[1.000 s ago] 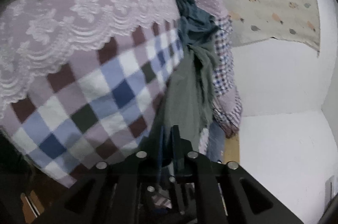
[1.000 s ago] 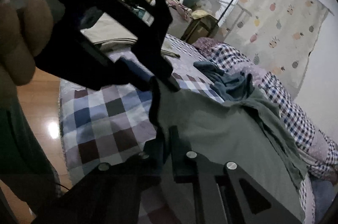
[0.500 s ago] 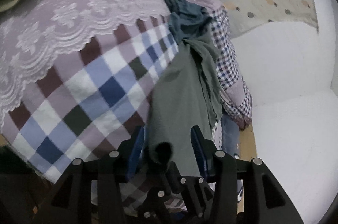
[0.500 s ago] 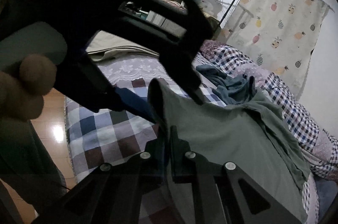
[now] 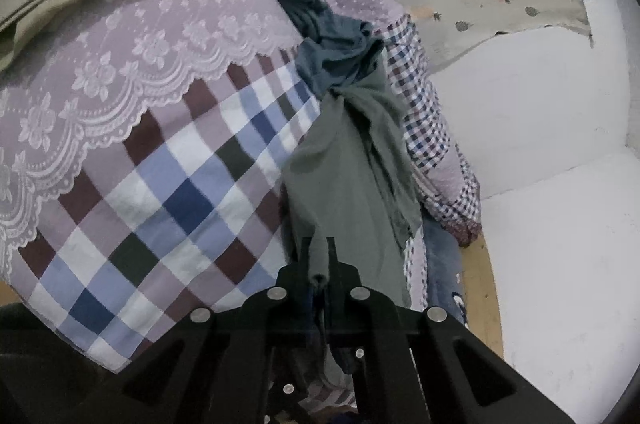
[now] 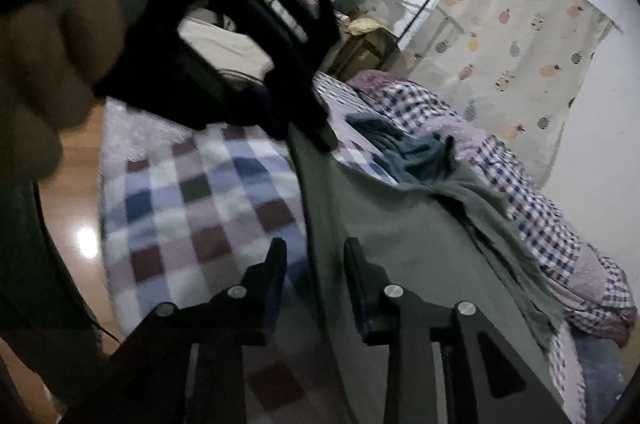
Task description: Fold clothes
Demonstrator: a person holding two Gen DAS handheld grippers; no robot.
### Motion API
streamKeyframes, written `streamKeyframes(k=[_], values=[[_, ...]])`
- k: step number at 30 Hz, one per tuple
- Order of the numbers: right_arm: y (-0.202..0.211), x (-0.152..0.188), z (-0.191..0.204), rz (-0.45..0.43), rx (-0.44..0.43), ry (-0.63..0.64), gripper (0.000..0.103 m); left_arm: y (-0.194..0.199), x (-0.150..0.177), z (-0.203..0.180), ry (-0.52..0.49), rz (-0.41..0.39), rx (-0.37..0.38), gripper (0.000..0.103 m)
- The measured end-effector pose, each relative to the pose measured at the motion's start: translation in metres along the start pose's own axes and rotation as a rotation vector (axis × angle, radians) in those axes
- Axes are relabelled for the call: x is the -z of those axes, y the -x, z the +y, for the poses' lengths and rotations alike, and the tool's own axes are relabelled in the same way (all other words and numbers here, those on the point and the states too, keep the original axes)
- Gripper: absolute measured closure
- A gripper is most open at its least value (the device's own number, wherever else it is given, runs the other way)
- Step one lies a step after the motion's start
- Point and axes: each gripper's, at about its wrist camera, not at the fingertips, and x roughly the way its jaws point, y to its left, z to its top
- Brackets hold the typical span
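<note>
left gripper point(image 5: 319, 256) pinching green shirt point(image 5: 344, 175) edge to lift it off bed point(image 5: 168, 191) | right gripper point(image 6: 315, 264) jaws apart astride hem, likely regrasping

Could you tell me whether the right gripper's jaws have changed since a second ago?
Yes. The right gripper was shut on the green garment earlier; now its jaws stand apart, straddling the garment's edge.

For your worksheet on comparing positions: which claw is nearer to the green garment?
Left. The left claw is shut on the green garment; the right claw is open, straddling its edge.
</note>
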Motion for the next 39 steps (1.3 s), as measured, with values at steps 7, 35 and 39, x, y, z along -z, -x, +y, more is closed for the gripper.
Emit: streamKeyframes(k=[7, 35, 39], values=[[0.002, 0.031, -0.035, 0.099, 0.124, -0.029, 0.067, 0.005, -0.009, -0.014, 0.006, -0.035, 0.074, 0.102], [0.103, 0.196, -0.165, 0.534, 0.422, 0.044, 0.101, 0.004, -0.028, -0.034, 0.072, -0.118, 0.135, 0.102], [0.114, 0.191, -0.172, 0.517, 0.415, 0.025, 0.103, 0.004, -0.029, -0.029, 0.069, -0.125, 0.099, 0.102]])
